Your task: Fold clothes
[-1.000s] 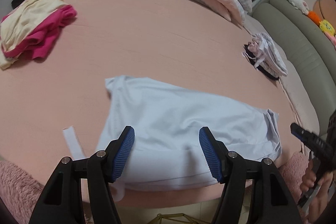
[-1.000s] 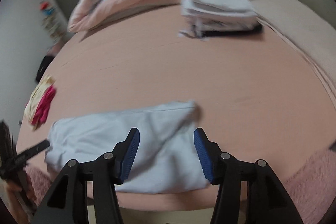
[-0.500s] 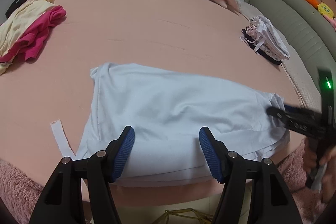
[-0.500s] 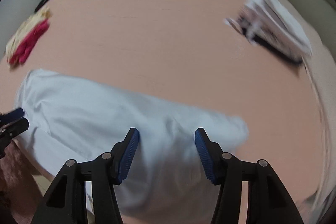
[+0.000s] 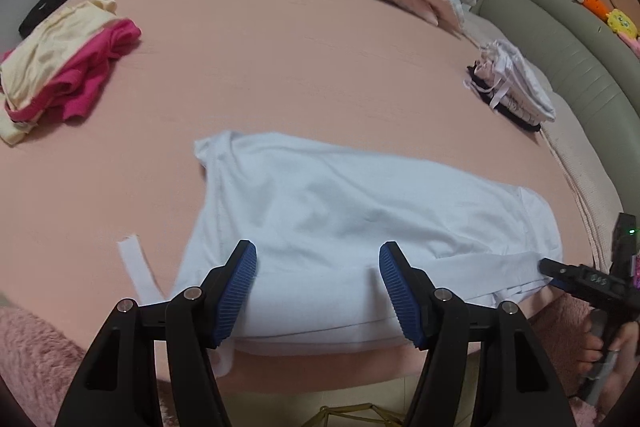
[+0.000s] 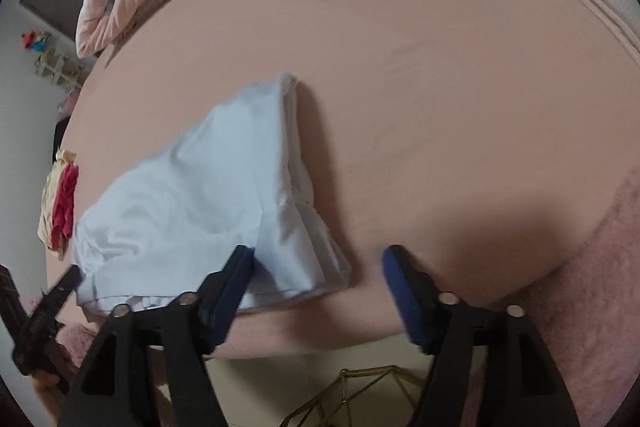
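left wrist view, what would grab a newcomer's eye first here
The pale blue garment lies spread near the front edge of the pink bed, between the open left gripper and the right gripper, whose fingers are opening at the garment's right end. A bright magenta and cream clothes pile sits far left, and a folded white stack far right.

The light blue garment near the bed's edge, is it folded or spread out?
Folded. The light blue garment lies flat with stacked layered edges showing at its near side.
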